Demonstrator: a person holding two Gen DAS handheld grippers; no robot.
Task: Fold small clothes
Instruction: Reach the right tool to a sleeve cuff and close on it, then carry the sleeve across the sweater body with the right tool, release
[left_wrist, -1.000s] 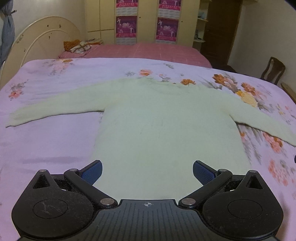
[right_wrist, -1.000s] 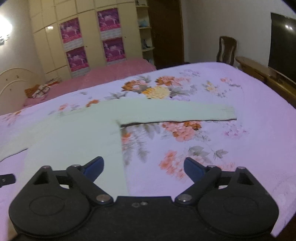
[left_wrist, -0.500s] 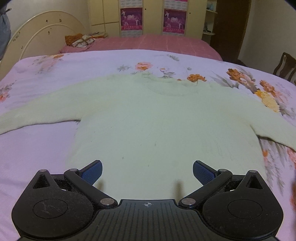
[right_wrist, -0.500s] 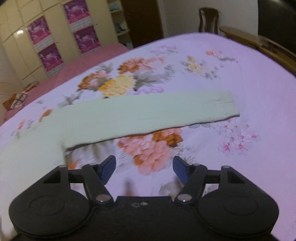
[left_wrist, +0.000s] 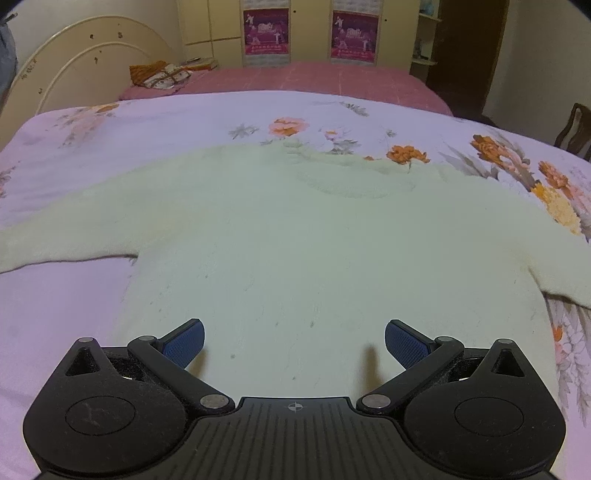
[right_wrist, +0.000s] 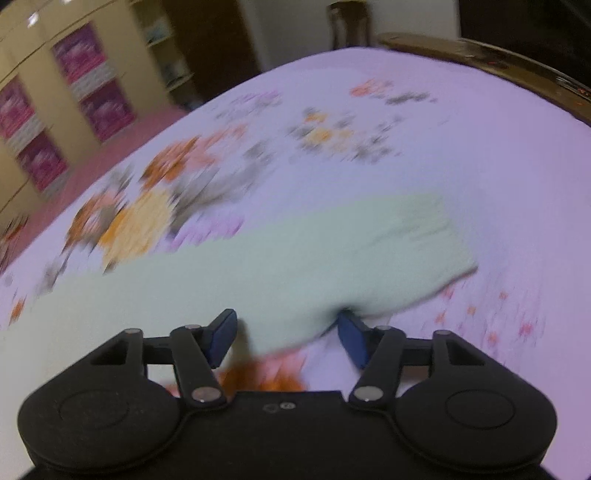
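A pale green sweater (left_wrist: 295, 251) is lying flat across the middle of the frame on a floral bedspread (left_wrist: 74, 302), sleeves spreading to both edges. The left gripper (left_wrist: 294, 339) is hovering over its hem at lower centre, fingers released and wide apart. The right gripper (right_wrist: 287, 338) is reaching its parted fingers around the edge of a sleeve (right_wrist: 332, 254), not clenched, in a blurred view.

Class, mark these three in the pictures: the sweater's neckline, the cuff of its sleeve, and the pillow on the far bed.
sweater neckline (left_wrist: 354, 181): left wrist view, collar curve.
sleeve cuff (right_wrist: 436, 236): right wrist view, sleeve's end.
pillow (left_wrist: 162, 74): left wrist view, its top face.
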